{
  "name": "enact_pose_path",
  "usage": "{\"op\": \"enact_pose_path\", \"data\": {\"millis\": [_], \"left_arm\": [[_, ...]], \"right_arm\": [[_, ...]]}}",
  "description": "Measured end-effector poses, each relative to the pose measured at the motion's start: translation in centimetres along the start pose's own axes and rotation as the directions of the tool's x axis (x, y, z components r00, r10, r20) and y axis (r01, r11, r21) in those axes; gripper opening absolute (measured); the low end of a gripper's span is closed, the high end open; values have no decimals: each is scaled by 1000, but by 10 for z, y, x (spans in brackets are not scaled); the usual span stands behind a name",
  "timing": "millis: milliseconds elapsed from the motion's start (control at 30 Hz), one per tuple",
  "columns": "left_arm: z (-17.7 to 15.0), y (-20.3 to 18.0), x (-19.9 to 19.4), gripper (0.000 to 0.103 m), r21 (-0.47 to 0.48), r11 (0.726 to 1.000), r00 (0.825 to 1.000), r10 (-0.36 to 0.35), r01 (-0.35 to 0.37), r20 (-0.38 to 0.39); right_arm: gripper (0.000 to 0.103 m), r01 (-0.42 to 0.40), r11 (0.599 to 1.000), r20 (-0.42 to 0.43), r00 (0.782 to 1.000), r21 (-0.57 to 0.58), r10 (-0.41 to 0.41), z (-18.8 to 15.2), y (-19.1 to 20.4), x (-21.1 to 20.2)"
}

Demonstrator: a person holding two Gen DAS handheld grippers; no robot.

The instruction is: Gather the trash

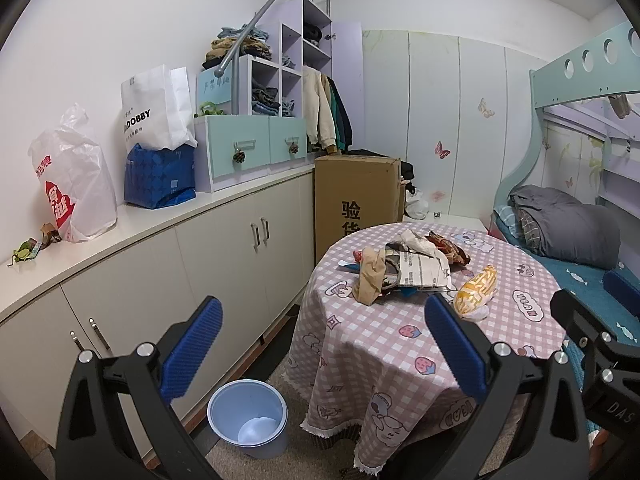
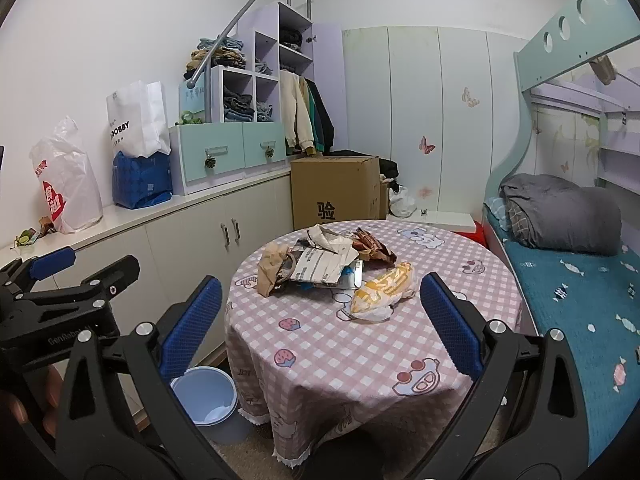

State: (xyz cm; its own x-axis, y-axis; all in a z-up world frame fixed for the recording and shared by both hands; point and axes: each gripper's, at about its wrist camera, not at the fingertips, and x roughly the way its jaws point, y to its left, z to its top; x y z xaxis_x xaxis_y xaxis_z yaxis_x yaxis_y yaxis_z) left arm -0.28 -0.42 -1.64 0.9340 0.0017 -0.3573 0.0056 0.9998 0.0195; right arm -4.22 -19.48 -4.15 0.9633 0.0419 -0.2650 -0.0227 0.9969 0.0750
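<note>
A pile of trash lies on the round table [image 1: 380,344] [image 2: 360,344] with a pink checked cloth: a brown paper bag [image 1: 370,276] [image 2: 271,270], a torn printed mailer [image 1: 420,270] [image 2: 326,264], a dark snack wrapper [image 1: 448,248] [image 2: 372,246] and a yellow wrapper [image 1: 476,290] [image 2: 382,290]. A blue bin [image 1: 248,416] [image 2: 208,400] stands on the floor left of the table. My left gripper [image 1: 324,352] is open and empty, short of the table. My right gripper [image 2: 320,328] is open and empty, facing the trash.
A white cabinet counter [image 1: 168,216] runs along the left wall with plastic bags [image 1: 72,176], a blue bag and drawer units. A cardboard box [image 1: 356,196] stands behind the table. A bunk bed [image 2: 568,280] with a grey blanket is on the right.
</note>
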Motion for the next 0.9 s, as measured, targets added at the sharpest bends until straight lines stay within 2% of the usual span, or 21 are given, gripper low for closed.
{"op": "enact_pose_path", "data": {"millis": [233, 500, 667, 800, 900], "left_arm": [[-25, -4, 11, 99, 2, 1000, 1000, 1, -1, -11], [-25, -4, 17, 99, 3, 1000, 999, 4, -4, -46], [-19, -9, 41, 99, 3, 1000, 994, -14, 14, -110], [-25, -18, 68, 99, 10, 997, 982, -68, 71, -175], [-27, -26, 93, 99, 14, 997, 973, -77, 82, -217]], "right_arm": [[97, -4, 1000, -14, 1000, 11, 4, -1, -3, 2], [97, 3, 999, -48, 999, 37, -1, -5, -14, 13], [97, 18, 998, -88, 996, 64, -13, -14, -27, 30], [97, 42, 995, -133, 991, 95, -29, -24, -44, 51], [97, 57, 990, -173, 984, 131, -34, -29, -60, 73]]}}
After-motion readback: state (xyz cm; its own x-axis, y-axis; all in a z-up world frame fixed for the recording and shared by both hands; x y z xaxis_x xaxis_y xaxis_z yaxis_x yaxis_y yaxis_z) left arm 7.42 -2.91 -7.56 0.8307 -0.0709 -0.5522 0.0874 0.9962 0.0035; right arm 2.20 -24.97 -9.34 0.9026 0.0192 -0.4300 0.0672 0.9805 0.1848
